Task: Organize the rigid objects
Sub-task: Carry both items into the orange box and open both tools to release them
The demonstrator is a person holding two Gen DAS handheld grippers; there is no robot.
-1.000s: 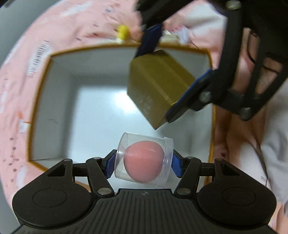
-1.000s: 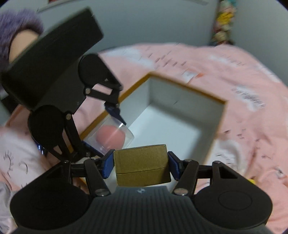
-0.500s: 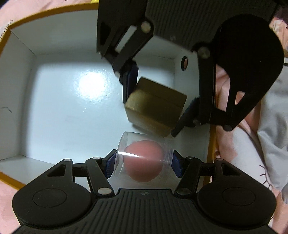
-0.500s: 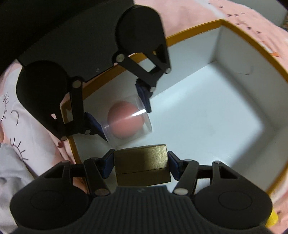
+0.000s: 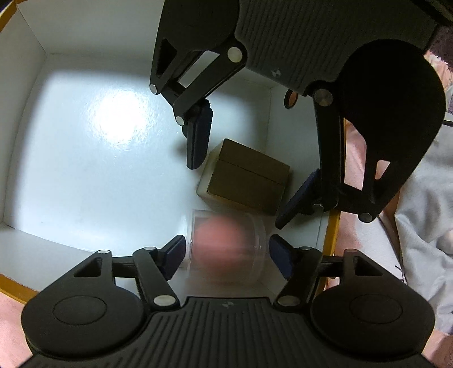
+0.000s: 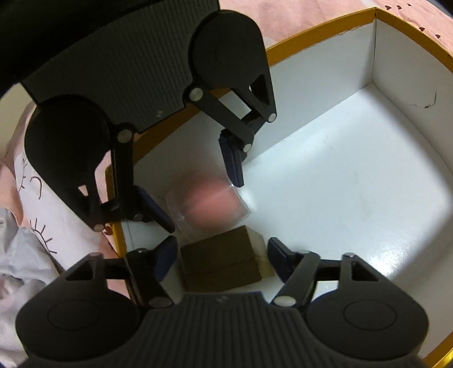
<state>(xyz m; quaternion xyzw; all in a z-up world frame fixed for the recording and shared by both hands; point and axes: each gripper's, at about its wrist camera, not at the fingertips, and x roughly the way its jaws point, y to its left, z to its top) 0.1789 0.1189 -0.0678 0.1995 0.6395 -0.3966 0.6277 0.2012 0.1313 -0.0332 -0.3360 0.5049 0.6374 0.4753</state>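
A clear jar [image 5: 228,249] with a pink ball inside shows blurred between the fingers of my left gripper [image 5: 228,254]. The jaws are opening, and both pads stand a little off the jar. A gold box [image 6: 220,260] lies on the floor of the white carton [image 6: 396,70], close to a corner. My right gripper [image 6: 220,252] straddles it with its jaws opening and gaps on both sides. The left wrist view shows the gold box [image 5: 246,181] beside the carton's right wall [image 5: 300,158], with the right gripper [image 5: 235,196] over it. In the right wrist view the jar [image 6: 206,203] sits between the left gripper's [image 6: 203,206] fingers.
The carton has a gold rim [image 6: 311,36] and a glossy white floor [image 5: 85,141], bare to the left. It stands on pink bedding [image 6: 283,17]. A grey cloth [image 5: 424,212] lies outside its right wall. The two grippers crowd the same corner.
Both grippers have come down into the carton. The right jaws have let go of the gold box, which now lies on the floor. The left jaws have spread off the jar.
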